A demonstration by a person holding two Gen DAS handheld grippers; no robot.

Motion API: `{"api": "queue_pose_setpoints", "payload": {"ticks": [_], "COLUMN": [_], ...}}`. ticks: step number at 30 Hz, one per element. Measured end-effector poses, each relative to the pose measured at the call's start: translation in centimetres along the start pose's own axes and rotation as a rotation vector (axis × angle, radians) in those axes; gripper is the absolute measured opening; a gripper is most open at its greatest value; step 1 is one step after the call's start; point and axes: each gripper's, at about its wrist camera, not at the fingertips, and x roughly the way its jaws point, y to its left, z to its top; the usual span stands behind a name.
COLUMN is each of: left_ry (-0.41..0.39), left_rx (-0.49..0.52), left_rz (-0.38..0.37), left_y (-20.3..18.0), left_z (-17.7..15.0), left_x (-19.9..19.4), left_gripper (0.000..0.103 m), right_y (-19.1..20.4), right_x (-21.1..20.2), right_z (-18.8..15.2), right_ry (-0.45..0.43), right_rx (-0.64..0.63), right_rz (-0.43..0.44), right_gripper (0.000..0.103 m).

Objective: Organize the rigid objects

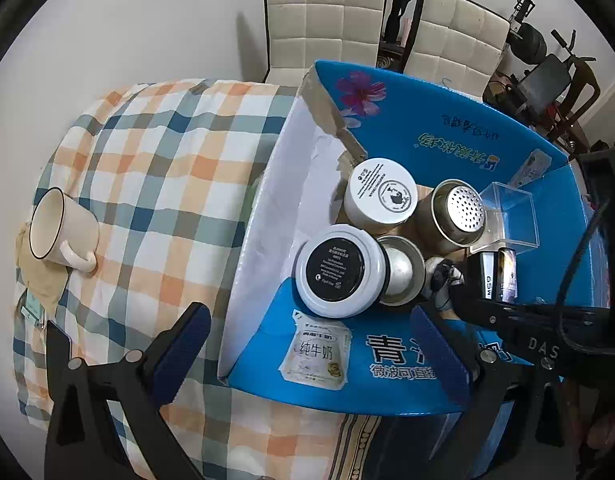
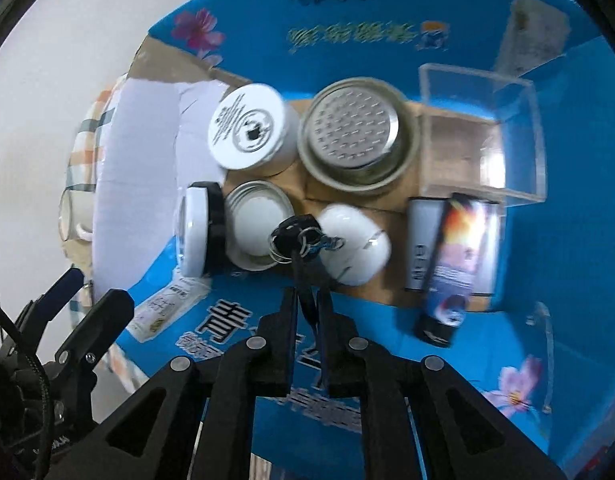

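Placement step: right claw [image 2: 306, 312] pinches the key strap [image 2: 307, 304], keys [image 2: 303, 236] over the blue box [image 2: 567, 240]. Next: release. Left claw [image 1: 303, 344] spread, empty.

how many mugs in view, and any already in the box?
1. A cream mug lies on its side on the checked tablecloth, outside the blue box. None shows among the jars inside, though some of the box is hidden.
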Motion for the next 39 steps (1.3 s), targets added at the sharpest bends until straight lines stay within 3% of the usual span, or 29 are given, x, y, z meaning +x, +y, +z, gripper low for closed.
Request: {"api": "queue_pose_setpoints", "payload": {"ticks": [1,6,7,9,10,12,16,29,33,36,39], "left_ry": [-0.002,-0.02,-0.024,-0.033,-0.035,-0.041,-0.048,-0.082,-0.091,-0.116,-0.139], "left_rx": [0.004,0.029,0.034,0.045,0.049,0.056,0.065,0.104,0.104,0.104,0.109], "left_rz": [0.004,0.009,0.01,0.012,0.013,0.014,0.01,0.01,0.0,-0.01,-0.017], "left_y": [-0.2,-1.2,-1.3,-1.7,-1.9,-2.2,-3.0,-4.9,-5.2,-5.5,-5.9], "left_z": [0.1,0.4,0.4,0.6,0.6,0.8,0.9,0.2,0.0,-0.6,-1.3], "left_x": [-0.2,-1.0,-1.2,-1.7,-1.9,-2.3,-3.1,-6.8,-9.0,-11.7,-14.4], "left_gripper": [0.103,0.103,0.103,0.103,0.103,0.103,0.103,0.103,0.103,0.103,0.103], "right_y": [0.0,-0.9,-1.0,-1.4,-1.7,-2.5,-4.1,-3.6,-3.1,-2.5,-1.5], "right_x": [-0.4,-3.0,-3.6,-5.0,-5.8,-7.0,-8.8,-12.3,-14.6,-17.4,-20.9], "right_z": [0.0,-0.5,-0.7,-1.2,-1.4,-2.0,-2.9,-5.6,-6.9,-8.5,-10.4], "right_ry": [-0.008,-0.067,-0.087,-0.131,-0.154,-0.194,-0.22,-0.265,-0.295,-0.336,-0.399], "right_rx": [-0.001,0.006,0.005,0.005,0.005,0.016,0.052,0.079,0.077,0.069,0.059], "right_rz": [-0.011,-0.069,-0.097,-0.21,-0.26,-0.384,-0.434,-0.373,-0.348,-0.318,-0.31], "right_gripper": [0.017,0.053,0.059,0.085,0.088,0.09,0.09,0.091,0.092,0.103,0.103]}}
